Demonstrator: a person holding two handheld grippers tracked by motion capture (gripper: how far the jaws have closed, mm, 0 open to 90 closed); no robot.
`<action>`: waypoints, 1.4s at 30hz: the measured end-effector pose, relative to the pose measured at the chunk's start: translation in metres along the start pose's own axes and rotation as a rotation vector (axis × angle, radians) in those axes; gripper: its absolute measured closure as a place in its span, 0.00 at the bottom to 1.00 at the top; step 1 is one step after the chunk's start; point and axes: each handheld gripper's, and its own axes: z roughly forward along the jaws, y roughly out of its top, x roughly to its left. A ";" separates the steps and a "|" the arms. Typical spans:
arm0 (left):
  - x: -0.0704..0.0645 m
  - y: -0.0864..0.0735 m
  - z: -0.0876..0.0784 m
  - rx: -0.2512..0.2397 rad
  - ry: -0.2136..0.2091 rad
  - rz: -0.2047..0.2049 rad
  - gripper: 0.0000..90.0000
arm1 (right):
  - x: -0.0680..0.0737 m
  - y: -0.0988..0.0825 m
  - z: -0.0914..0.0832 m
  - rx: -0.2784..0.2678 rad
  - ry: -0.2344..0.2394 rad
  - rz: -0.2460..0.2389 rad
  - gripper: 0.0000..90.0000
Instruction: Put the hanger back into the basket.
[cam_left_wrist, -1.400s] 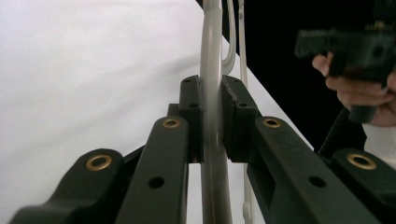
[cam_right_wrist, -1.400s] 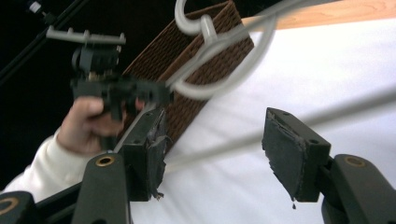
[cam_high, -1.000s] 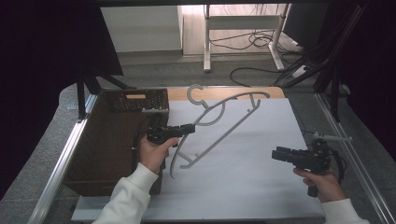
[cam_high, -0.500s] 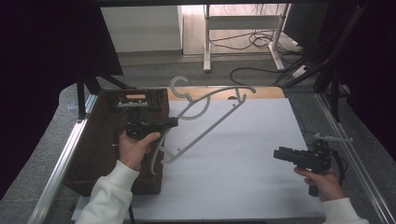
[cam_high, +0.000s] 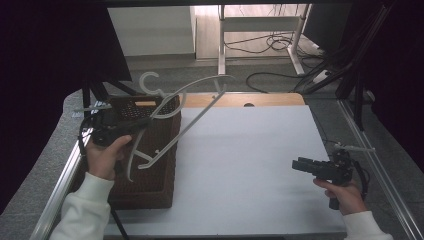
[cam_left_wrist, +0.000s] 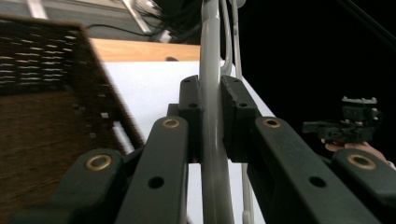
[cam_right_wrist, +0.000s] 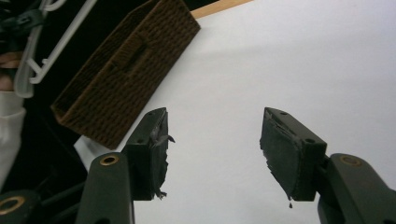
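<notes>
A basket (cam_high: 150, 185) sits at the left edge of the table (cam_high: 250, 165), near your left hand. Your left gripper (cam_high: 142, 122) holds a hanger (cam_high: 190, 120) above the basket's far end; the hanger slants out over the basket's right wall, its hook toward the table's far left corner. Your right gripper (cam_high: 300, 164) hovers over the near right corner, well apart from the basket.

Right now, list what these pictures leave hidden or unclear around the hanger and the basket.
- Basket inside: high view, the hanger and left gripper cross over it, and it is too dark to read.
- Hanger's hook: left gripper view, cut off by the top edge.
- Basket's far end: right gripper view, lost in darkness at the top.
- Left gripper's pads: high view, too small to tell.
</notes>
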 end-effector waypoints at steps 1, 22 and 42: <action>0.003 0.000 -0.003 -0.004 0.007 0.000 0.90 | -0.001 0.000 0.001 0.000 -0.004 0.002 0.47; 0.060 -0.015 -0.055 -0.033 0.123 0.008 0.90 | -0.004 -0.002 0.005 0.022 -0.048 -0.015 0.46; 0.104 -0.028 -0.080 -0.024 0.179 0.047 0.90 | -0.006 -0.004 0.008 0.029 -0.052 -0.009 0.46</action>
